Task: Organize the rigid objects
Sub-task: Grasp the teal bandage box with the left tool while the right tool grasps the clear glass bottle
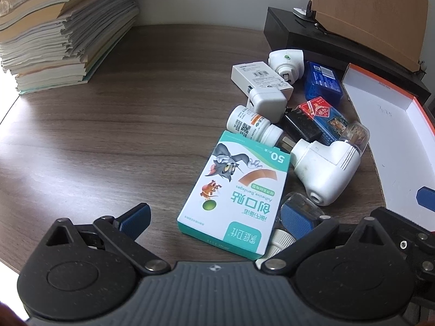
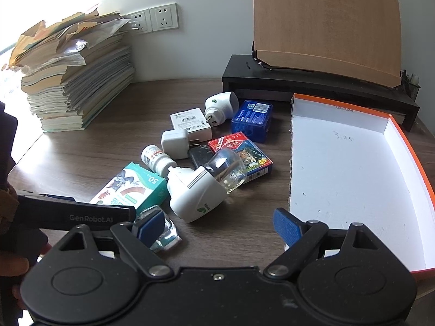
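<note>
Left tool (image 1: 217,218) wide, straddling the teal cardboard bandage box (image 1: 233,193) flat on the dark wood-grain bench (image 1: 108,141). Right tool (image 2: 218,224) wide, holding nothing, beside the white orange-rimmed open box (image 2: 345,168) (clutter between them).

Bare wooden tabletop (image 1: 95,141) lies open between the paper stack (image 1: 62,27) at the far left and the heap of small items, crowded edge to edge around the bandage box (image 1: 233,190) and white plug-in device (image 2: 195,193). The white-lined box (image 2: 350,168) right of the heap is open-topped; a black stand (image 2: 312,87) blocks the back.
</note>
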